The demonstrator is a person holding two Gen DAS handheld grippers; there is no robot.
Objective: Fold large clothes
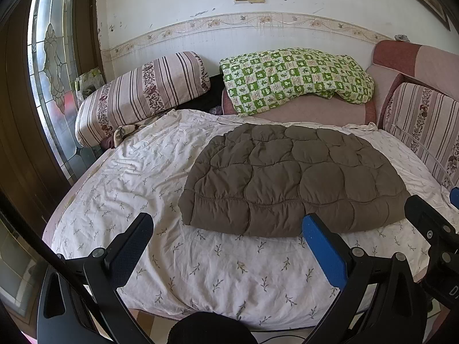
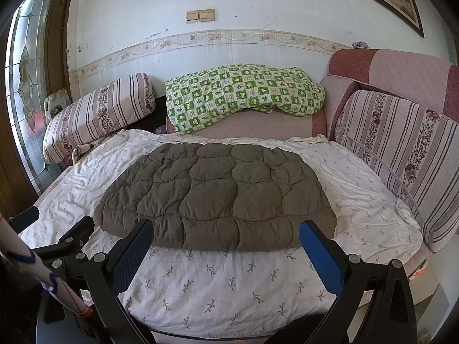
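A brown quilted puffer garment lies folded flat on the white leaf-print bedsheet; it also shows in the right wrist view. My left gripper is open and empty, held above the sheet just short of the garment's near left edge. My right gripper is open and empty, at the garment's near edge without touching it. The right gripper's body shows at the right of the left wrist view; the left gripper's body shows at the left of the right wrist view.
A striped bolster pillow lies at the back left. A green checked quilt rests on a pink cushion at the back. A striped cushion and pink sofa back stand on the right. A glass door is on the left.
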